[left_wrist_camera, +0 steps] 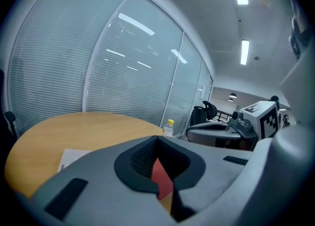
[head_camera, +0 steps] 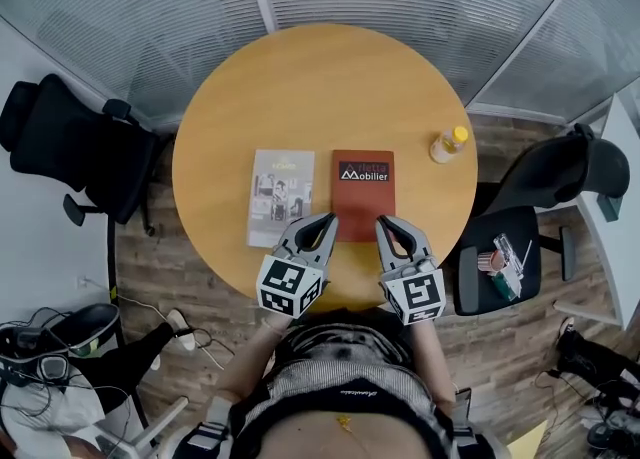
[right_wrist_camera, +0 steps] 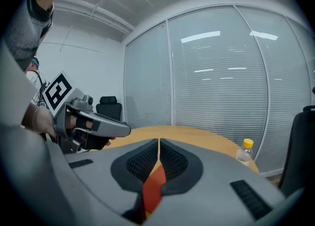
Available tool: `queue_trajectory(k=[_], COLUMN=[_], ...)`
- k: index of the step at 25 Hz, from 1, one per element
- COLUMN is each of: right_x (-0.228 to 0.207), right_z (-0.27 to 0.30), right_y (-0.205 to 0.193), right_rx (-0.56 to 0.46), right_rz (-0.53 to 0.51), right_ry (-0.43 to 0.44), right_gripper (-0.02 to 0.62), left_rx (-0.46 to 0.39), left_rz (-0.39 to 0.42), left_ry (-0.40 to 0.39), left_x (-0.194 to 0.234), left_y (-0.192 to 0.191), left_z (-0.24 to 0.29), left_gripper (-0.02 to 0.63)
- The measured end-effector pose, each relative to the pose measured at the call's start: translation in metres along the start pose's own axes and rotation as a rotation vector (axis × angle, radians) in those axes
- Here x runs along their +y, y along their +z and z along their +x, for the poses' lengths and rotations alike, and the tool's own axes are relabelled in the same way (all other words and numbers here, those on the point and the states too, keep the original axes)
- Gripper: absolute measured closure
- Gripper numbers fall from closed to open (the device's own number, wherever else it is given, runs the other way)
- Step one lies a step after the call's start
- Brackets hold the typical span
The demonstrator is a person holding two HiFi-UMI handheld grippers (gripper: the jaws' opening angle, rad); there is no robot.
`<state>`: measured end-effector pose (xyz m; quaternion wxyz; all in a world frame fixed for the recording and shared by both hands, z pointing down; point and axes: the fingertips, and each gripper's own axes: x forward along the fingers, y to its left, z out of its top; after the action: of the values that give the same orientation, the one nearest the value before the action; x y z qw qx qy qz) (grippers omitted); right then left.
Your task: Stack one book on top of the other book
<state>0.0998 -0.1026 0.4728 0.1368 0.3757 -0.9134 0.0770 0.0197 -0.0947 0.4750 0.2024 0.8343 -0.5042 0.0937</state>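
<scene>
Red book (head_camera: 362, 192) lies right of grey book (head_camera: 281, 192) at table (head_camera: 220, 127) centre; we hold left gripper (head_camera: 327, 219) and right gripper (head_camera: 384, 220) pressed together, empty, their tips hiding its near corners.

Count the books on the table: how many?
2. The pale grey book lies flat left of centre on the round table. The red book lies flat just to its right, side by side, not stacked. No other book shows, and none seems hidden.
</scene>
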Motion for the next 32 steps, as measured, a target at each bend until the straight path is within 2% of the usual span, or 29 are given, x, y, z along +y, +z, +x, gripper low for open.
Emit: queue_trajectory(k=[3,11,15,25,32], right_x=[-0.004,-0.017,-0.024,-0.034,-0.042], right_z=[0.002,0.016,0.021,0.029,0.035], right_y=[-0.013,-0.043,-0.063,-0.108,-0.131], right_rx=[0.031,0.094,0.135,0.248,0.305], right_rz=[-0.004,0.036,0.056,0.065,0.095], right_ry=[-0.004,-0.015,-0.022,-0.031,-0.035], right_gripper=[0.569,0.568,0.569,0.568,0.568], left_rx=[0.023,0.1,0.149,0.254,0.327], left_rz=[-0.041,-0.088,-0.057,-0.14,-0.14], left_ry=[-0.003,0.015,0.028,0.041,0.036], left_x=[0.003,0.021,0.028,0.047,0.051], left_y=[-0.012,-0.046,-0.064,-0.106,-0.127], left_z=[0.006,0.021,0.027,0.047,0.06], left_gripper=[0.588,0.588,0.588,0.588,0.588])
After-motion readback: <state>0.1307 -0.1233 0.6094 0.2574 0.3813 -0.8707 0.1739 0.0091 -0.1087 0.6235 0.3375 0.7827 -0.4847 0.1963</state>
